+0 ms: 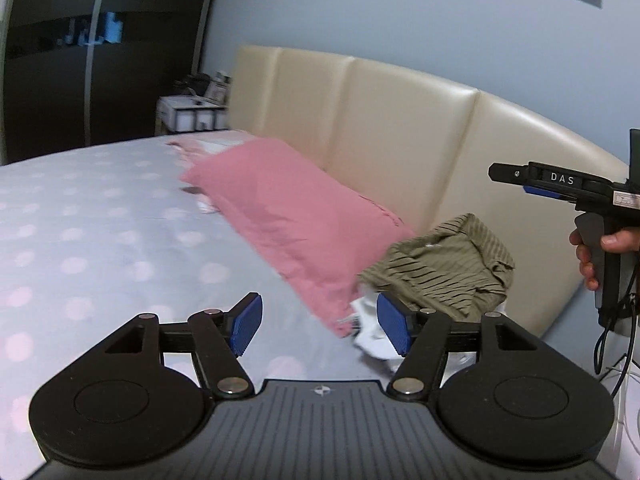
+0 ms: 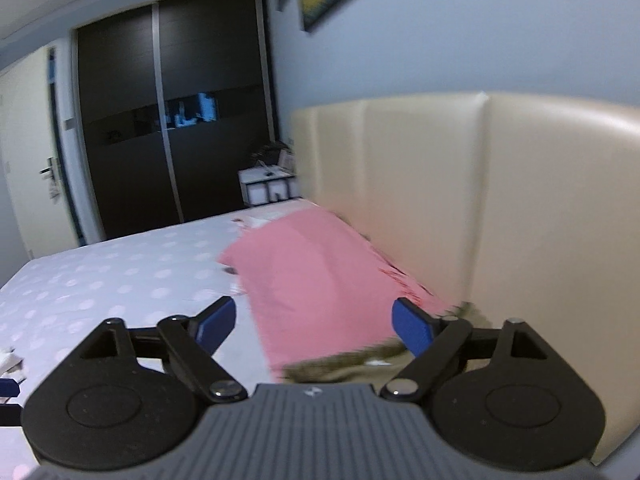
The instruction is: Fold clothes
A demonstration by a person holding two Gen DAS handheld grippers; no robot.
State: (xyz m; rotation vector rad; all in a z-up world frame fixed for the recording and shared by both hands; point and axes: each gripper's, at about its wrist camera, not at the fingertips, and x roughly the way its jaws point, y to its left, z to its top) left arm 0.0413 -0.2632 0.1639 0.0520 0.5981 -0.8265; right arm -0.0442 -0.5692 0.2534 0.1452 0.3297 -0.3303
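Note:
A crumpled olive-green striped garment (image 1: 444, 266) lies on the bed against the headboard, on top of a white piece of cloth (image 1: 372, 336). My left gripper (image 1: 320, 326) hovers open just in front of this pile, nothing between its blue pads. In the left wrist view the right gripper (image 1: 520, 178) is held by a hand (image 1: 600, 250) at the right, above and beyond the garment. In the right wrist view my right gripper (image 2: 314, 326) is open and empty, and the olive garment (image 2: 352, 364) lies low beneath its right finger.
A pink pillow (image 1: 288, 216) lies along the cream padded headboard (image 1: 400, 120). The bed sheet (image 1: 100, 232) is pale with pink dots. A dark wardrobe (image 2: 168, 120) and a white bedside unit (image 2: 266, 190) stand beyond the bed. Cables (image 1: 616, 344) hang at the right.

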